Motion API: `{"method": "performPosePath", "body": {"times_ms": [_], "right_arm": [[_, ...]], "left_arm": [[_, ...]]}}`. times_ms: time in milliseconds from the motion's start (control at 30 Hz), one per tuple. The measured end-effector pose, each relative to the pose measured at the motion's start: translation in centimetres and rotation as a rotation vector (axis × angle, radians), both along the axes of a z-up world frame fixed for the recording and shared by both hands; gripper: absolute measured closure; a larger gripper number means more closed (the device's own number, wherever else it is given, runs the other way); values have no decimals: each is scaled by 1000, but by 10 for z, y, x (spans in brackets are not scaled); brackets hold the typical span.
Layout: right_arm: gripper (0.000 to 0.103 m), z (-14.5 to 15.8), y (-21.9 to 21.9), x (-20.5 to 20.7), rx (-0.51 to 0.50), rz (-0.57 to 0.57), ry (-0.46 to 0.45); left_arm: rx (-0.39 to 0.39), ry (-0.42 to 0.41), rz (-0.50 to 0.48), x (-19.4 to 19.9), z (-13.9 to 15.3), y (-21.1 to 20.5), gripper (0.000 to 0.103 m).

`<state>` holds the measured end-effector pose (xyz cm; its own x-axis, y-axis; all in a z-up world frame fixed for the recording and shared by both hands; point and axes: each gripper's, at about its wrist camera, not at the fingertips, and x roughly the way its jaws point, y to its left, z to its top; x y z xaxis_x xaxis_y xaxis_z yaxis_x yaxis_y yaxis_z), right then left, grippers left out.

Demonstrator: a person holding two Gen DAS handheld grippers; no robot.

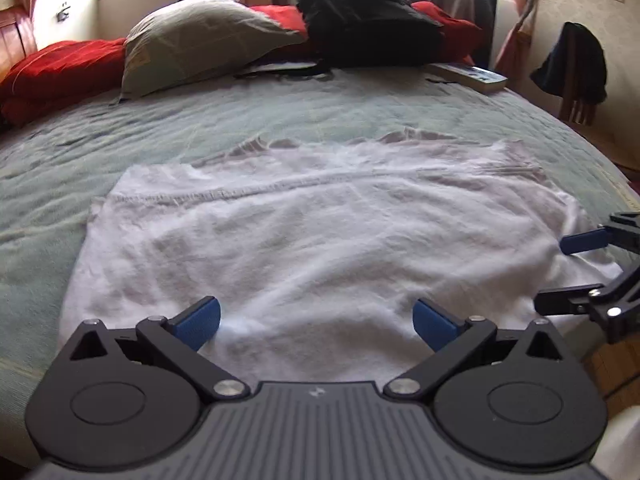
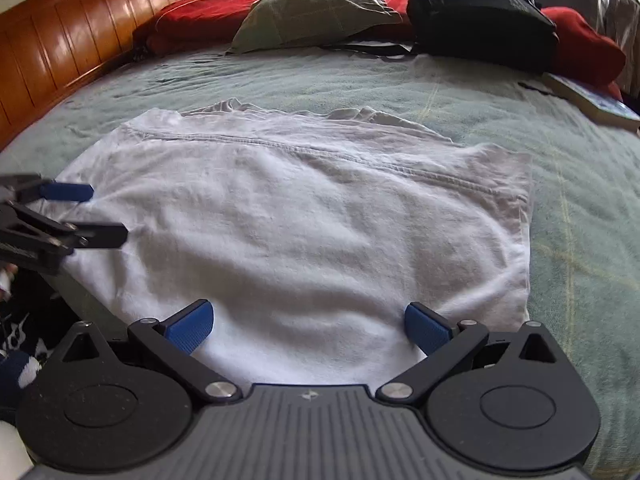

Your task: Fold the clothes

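A white garment (image 1: 312, 240) lies flat on the green bedspread (image 1: 120, 132), partly folded, with a hem seam across it. It also shows in the right wrist view (image 2: 304, 216). My left gripper (image 1: 317, 325) is open, its blue pads over the garment's near edge, holding nothing. My right gripper (image 2: 308, 326) is open too, over the near edge, empty. In the left wrist view the right gripper (image 1: 560, 276) reaches in at the garment's right edge. In the right wrist view the left gripper (image 2: 100, 212) reaches in at its left edge.
At the far side of the bed lie a grey pillow (image 1: 200, 36), red pillows (image 1: 60, 68), a black backpack (image 1: 368, 12) and a book (image 1: 468, 74). A wooden headboard (image 2: 60, 40) stands on the left. A chair with dark clothes (image 1: 572, 68) stands at the right.
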<state>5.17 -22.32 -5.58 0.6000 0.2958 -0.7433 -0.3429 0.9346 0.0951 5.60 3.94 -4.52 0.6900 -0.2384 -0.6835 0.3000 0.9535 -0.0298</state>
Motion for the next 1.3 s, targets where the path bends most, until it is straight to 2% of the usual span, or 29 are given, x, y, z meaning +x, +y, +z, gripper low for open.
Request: {"method": "performPosePath", "body": {"times_ms": [100,200,367,467,533,633,800,900,1000,1100,1233,1300], "right_arm": [[0,4,2,1,21,-20,1],[0,8,3,1,46,-25,2],[0,22,6,1,77,2,-9],[0,35,11,7,124,21,-38],[0,42,17,13,153,32,-52],[0,46,29,21,184,54,-52],[0,47,40,24,207,108,-41],[0,45,40,31,238,106,-29],[0,42,41,39,293,102,6],[0,37,42,47,356,100,48],[0,32,41,56,421,95,89],[0,29,42,61,434,86,104]], "left_arm": [[-27,-36,22,8,13,20,1],[-89,30,82,27,4,46,1],[-169,116,84,24,-5,73,1],[-255,113,59,24,9,90,1],[-283,122,59,33,8,100,1],[-323,206,86,49,-8,111,1],[-379,204,49,42,13,126,1],[-417,212,68,47,22,150,1],[-497,300,123,62,7,175,1],[-621,392,151,74,-16,193,1],[-762,441,116,86,-32,204,1],[-809,463,92,96,-36,206,1]]}}
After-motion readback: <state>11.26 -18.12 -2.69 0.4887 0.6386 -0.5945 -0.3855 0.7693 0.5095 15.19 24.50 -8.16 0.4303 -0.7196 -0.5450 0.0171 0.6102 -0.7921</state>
